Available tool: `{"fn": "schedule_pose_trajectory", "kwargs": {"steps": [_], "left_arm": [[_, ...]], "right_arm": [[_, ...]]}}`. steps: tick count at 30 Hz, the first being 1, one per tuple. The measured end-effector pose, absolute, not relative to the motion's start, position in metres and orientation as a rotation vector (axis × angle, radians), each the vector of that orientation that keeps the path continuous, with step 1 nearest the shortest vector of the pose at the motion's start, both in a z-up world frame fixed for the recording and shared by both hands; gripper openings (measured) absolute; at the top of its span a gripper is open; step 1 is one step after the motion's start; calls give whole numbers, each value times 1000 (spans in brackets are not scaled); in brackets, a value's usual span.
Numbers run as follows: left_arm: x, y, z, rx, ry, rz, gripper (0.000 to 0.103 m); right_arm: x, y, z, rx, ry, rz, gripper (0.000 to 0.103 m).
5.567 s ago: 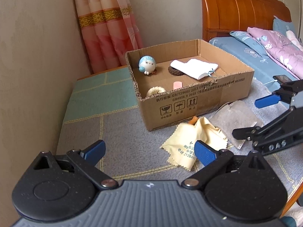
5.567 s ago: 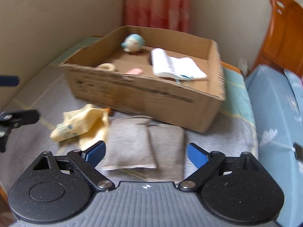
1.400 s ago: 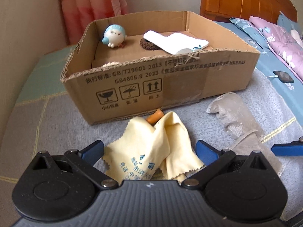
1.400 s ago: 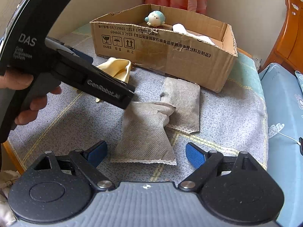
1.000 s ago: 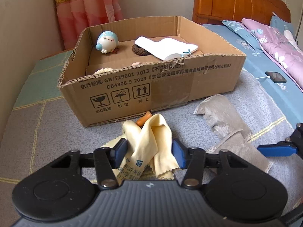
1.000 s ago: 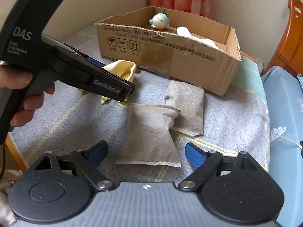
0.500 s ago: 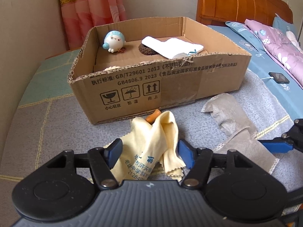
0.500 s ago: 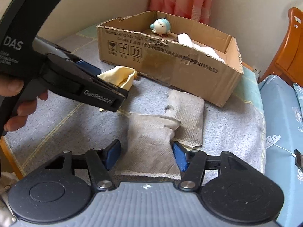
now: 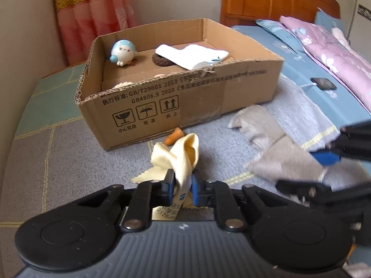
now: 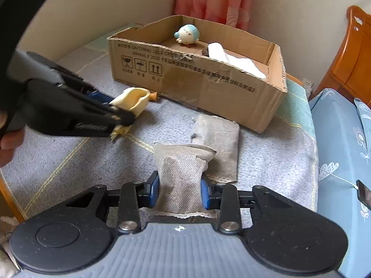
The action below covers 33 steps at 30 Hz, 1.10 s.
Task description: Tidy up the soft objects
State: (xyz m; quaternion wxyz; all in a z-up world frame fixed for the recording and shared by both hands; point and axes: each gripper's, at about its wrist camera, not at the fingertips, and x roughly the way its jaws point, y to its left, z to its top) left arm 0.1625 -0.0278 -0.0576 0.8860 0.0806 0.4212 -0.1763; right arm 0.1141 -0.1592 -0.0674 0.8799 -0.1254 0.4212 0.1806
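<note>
On my left gripper (image 9: 180, 186) the jaws have just been closing and now pinch the yellow cloth (image 9: 183, 159), which bunches up between the blue pads and rises in a fold just ahead of them. A small orange thing (image 9: 174, 136) lies just beyond the cloth, against the front wall of the cardboard box (image 9: 185, 102). Inside the box, well ahead of the jaws, I see a round blue-and-white plush toy (image 9: 123, 52) at the left, a white folded cloth (image 9: 192, 55) to its right, and a dark round piece (image 9: 160, 60) partly under that cloth.

Moving right, my right gripper (image 10: 179, 191) has just been closing its jaws too; they squeeze the nearer grey pouch (image 10: 180, 171) from both sides (the fabric puckers between the pads). A second grey pouch (image 10: 220, 134) lies flat just beyond it, toward the box. All of this rests on a grey woven blanket (image 10: 69, 162). To the right of these jaws is the blue bed sheet (image 10: 343, 139), with a phone (image 10: 364, 193) at the edge.
</note>
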Motion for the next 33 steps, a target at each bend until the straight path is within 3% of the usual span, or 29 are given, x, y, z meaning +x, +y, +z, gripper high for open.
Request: {"fn": "schedule_pose_trajectory", "kwargs": {"steps": [12, 14, 16, 18, 24, 26, 28, 33], "left_arm": [[152, -17, -46, 191, 862, -384, 11], [152, -18, -46, 176, 867, -393, 22], [150, -21, -47, 173, 849, -393, 55], [151, -26, -51, 186, 817, -359, 66], [167, -29, -69, 149, 846, -308, 60], [168, -26, -68, 128, 842, -308, 48], [170, -24, -67, 128, 838, -310, 26], [174, -15, -65, 119, 853, -324, 14]], "right_arm": [[107, -168, -59, -255, 865, 367, 38], [106, -169, -58, -251, 864, 366, 38], [106, -169, -58, -245, 864, 366, 38], [105, -169, -57, -239, 864, 370, 38], [106, -169, -58, -231, 867, 369, 39], [106, -170, -58, -228, 868, 369, 38], [106, -170, -57, -227, 867, 369, 38], [106, -170, -58, -228, 866, 372, 38]]}}
